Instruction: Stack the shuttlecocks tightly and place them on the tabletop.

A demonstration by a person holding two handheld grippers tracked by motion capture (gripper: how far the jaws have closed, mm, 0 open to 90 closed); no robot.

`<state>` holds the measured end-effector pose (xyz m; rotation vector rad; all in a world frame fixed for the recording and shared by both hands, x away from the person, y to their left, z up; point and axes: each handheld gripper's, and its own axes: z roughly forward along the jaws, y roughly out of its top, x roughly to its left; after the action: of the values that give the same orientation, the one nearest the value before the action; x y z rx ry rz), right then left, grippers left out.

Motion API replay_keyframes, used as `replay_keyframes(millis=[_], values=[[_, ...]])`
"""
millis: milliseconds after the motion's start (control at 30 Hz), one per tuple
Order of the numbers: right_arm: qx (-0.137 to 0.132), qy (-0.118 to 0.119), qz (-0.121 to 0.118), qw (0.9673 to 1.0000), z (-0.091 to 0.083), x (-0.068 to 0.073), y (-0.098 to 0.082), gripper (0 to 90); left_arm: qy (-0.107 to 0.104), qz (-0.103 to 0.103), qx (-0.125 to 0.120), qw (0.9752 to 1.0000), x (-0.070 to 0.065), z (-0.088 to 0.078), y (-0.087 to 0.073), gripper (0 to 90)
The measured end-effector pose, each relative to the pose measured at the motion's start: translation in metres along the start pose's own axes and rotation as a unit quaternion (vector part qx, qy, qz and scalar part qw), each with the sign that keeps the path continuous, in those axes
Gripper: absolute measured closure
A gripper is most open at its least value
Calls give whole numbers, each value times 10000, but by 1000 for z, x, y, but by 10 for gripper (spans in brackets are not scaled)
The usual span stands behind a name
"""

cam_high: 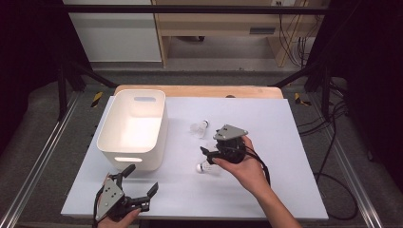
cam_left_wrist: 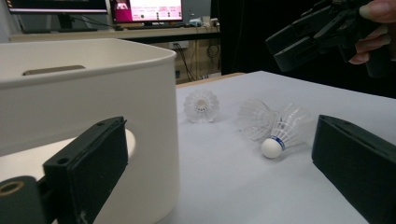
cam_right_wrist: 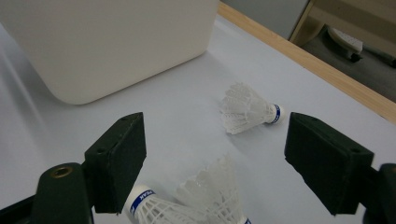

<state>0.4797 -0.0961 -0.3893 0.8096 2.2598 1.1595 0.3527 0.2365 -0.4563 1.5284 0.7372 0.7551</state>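
The table [cam_high: 285, 190] carries a white bin [cam_high: 110, 142] along its left side, nearer the far-left corner than the near edge, and from above the bin looks empty. The work in hand looks like gathering the shuttlecocks into that bin.

The right tongs [cam_high: 205, 151] hang over the middle of the table with their jaws open and nothing between the pads. The left tongs [cam_high: 140, 183] wait near the near-left corner, just in front of the bin's near wall, jaws wide apart and empty.

Three shuttlecocks lie in the middle of the table, to the right of the bin. One shuttlecock [cam_right_wrist: 250, 111] lies apart, toward the far edge, its cork tip pointing away from the bin. Two more [cam_right_wrist: 196, 200] lie close together, feathers overlapping, right under the right tongs.

To do this step well, I would pick one of the pair, not both. Come down over its cork end, since the feather skirt is fragile and would crush or slip. Turn the jaws across the cork, close gently, then lift straight up so the neighbour is not dragged along.
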Motion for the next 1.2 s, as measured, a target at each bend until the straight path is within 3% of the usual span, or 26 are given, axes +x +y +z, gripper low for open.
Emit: replay_keyframes(millis=[167,367,600,833,1200], values=[[219,47,42,9997,13,-5,7,272,236,143,-35,9996,7,-2,-1,29],[500,128,188,9985,27,-9,8,386,447,-36,-140,9989,14,-5,-2,31],[648,336,204,9971,41,-7,9,683,611,-70,-236,9978,15,-6,0,39],[1027,390,-99,9939,51,4,6,890,578,-11,-230,9981,15,-1,0,45],[1472,421,-255,9879,66,9,2,900,537,-44,-196,9984,14,2,0,47]])
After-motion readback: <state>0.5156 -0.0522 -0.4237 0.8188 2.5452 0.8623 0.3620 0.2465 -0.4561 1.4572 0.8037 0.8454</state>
